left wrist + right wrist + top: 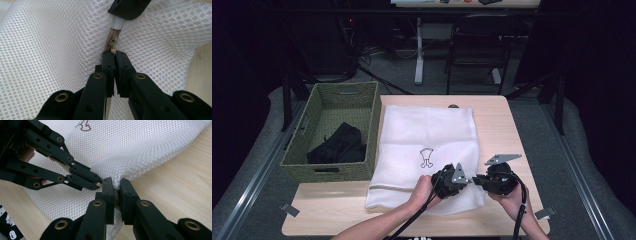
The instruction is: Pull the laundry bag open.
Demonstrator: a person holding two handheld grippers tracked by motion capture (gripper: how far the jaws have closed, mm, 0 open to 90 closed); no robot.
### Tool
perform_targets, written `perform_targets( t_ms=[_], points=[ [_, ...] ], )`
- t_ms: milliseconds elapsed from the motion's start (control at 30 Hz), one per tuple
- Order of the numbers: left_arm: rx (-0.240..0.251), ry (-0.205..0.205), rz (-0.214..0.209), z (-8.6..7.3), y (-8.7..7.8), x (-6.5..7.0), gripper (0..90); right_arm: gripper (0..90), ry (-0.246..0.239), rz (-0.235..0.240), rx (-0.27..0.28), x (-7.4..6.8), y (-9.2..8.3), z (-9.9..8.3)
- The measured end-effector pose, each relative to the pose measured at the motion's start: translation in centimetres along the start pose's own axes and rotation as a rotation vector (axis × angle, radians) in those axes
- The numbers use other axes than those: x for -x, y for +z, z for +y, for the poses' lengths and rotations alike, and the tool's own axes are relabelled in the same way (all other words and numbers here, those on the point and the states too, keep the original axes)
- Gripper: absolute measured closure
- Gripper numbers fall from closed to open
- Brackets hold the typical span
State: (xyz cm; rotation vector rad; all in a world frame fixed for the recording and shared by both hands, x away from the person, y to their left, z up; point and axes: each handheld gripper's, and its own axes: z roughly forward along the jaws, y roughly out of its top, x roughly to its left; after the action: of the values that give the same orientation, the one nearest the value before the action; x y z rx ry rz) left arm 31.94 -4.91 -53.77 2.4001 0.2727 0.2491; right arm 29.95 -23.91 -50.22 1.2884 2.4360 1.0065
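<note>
Both forearms are showing bare, no sleeves. Left hand-held gripper (pixel 465 181) and right hand-held gripper (pixel 476 181) are looking matte black, chunky bodies, each wearing a grey three-cornered plate on top. Black cables are trailing back along the arms. Jaws are showing as black linkage bars with brass-coloured rivets and small screw holes.

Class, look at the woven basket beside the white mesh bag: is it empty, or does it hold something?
Not empty. The woven basket holds a dark garment bunched on its floor; the rest of its floor is bare.
</note>
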Motion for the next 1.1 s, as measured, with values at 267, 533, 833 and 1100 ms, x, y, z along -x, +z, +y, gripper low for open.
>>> perform_targets(
  t_ms=[267, 533, 833, 1100],
  points=[
    [-0.003, -0.014, 0.000, -0.34, -0.06, -0.19, 87.1, 84.2, 0.006, -0.009, 0.000, 0.08, -0.06, -0.03],
    [-0.012, -0.016, 0.006, -0.43, -0.22, -0.15, 87.0, 84.2, 0.001, -0.014, 0.001, 0.02, -0.11, -0.05],
    [-0.012, -0.019, 0.009, -0.63, -0.36, -0.15, 87.0, 84.2, -0.006, -0.020, 0.000, 0.03, -0.12, -0.08],
    [-0.016, -0.033, 0.013, -0.94, -0.54, -0.35, 87.0, 84.2, -0.007, -0.026, 0.009, 0.21, -0.28, -0.17]
  ],
)
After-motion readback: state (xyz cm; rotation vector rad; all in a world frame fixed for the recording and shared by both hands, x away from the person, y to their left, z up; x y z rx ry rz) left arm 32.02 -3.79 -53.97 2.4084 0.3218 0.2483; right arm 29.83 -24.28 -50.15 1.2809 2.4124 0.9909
